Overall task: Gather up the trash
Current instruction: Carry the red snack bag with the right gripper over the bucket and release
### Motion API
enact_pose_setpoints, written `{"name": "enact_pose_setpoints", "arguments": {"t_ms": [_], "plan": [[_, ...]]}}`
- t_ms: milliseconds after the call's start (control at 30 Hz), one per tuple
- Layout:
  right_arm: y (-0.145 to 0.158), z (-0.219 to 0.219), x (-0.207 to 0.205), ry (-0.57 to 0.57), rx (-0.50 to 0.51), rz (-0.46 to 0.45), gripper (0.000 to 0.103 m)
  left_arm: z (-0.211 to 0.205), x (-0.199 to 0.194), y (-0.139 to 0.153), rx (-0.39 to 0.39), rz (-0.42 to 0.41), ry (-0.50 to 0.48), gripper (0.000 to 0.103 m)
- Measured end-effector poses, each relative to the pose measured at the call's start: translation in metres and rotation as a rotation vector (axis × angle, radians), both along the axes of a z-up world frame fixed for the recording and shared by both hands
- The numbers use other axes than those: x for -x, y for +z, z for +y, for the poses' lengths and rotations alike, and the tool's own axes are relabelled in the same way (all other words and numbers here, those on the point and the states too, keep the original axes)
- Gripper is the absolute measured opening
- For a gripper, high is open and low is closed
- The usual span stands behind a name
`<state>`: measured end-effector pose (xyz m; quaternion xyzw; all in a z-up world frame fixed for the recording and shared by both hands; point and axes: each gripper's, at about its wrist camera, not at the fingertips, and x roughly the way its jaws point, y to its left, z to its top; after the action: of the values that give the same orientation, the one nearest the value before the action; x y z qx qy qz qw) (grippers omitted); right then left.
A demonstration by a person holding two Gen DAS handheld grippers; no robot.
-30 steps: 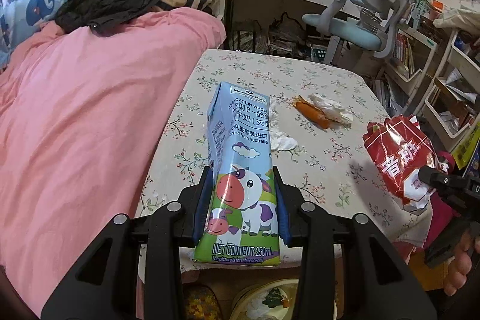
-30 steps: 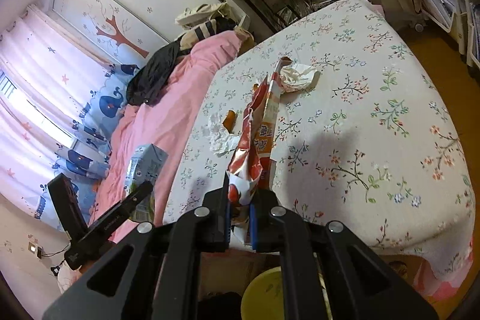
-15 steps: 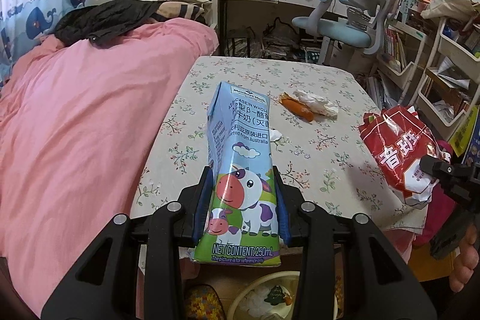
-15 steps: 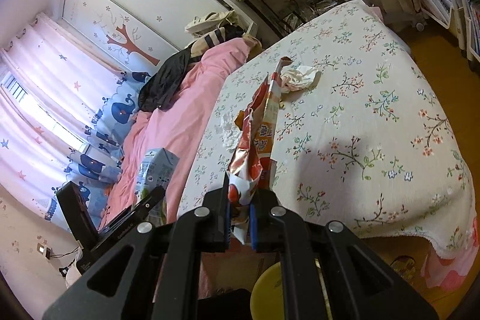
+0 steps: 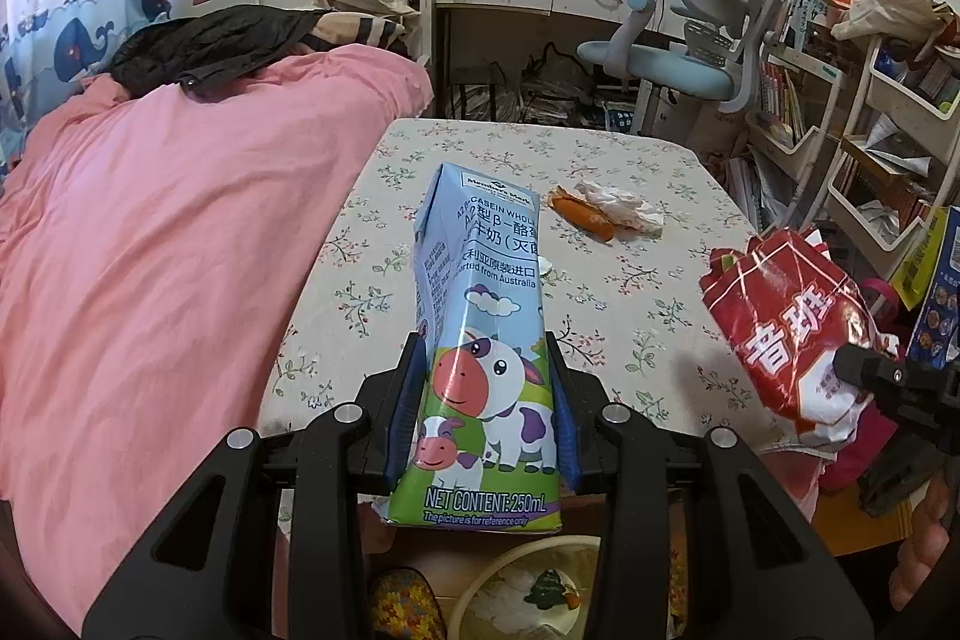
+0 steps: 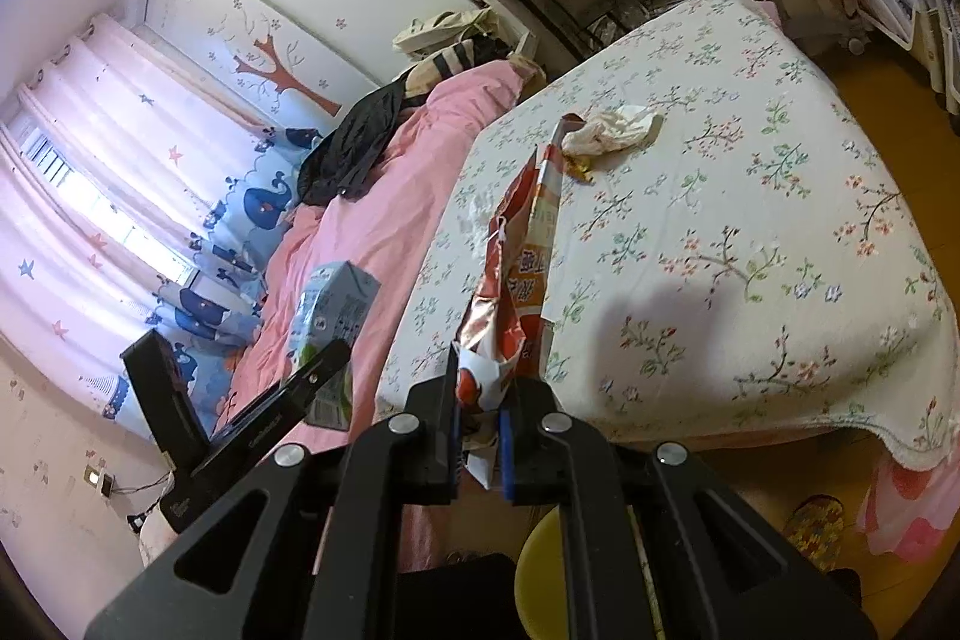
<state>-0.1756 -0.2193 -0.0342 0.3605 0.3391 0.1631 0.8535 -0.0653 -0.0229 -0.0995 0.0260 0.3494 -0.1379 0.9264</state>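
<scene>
My left gripper (image 5: 487,388) is shut on a blue milk carton (image 5: 480,340) with cartoon cows, held upright past the near edge of the flowered table (image 5: 630,340). The carton also shows in the right wrist view (image 6: 330,316). My right gripper (image 6: 480,400) is shut on a red snack bag (image 6: 516,280), held off the table's near edge; the bag also shows in the left wrist view (image 5: 792,334). An orange wrapper (image 5: 585,214) and a crumpled tissue (image 5: 624,208) lie on the table farther back. A small white scrap (image 5: 547,268) peeks out behind the carton.
A pink duvet bed (image 5: 150,250) lies left of the table. A blue desk chair (image 5: 678,58) and shelves (image 5: 870,148) stand behind and to the right. A yellow bin (image 5: 528,586) sits on the floor below the grippers; it also shows in the right wrist view (image 6: 540,580).
Both grippers have pulled back and up from the table with their loads. The table looks farther away, and more of the floor and the bin shows below.
</scene>
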Motion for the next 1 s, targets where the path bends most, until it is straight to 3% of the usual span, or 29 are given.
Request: {"name": "enact_pose_setpoints", "arguments": {"t_ms": [467,1000], "plan": [[-0.018,0.043,0.023,0.155,0.023,0.047,0.01,0.002,0.006,-0.001,-0.001,-0.005,0.0,0.036],[-0.065,0.113,0.046,0.405,0.207,0.248,0.013,0.003,0.01,-0.001,0.0,-0.003,-0.001,0.036]]}}
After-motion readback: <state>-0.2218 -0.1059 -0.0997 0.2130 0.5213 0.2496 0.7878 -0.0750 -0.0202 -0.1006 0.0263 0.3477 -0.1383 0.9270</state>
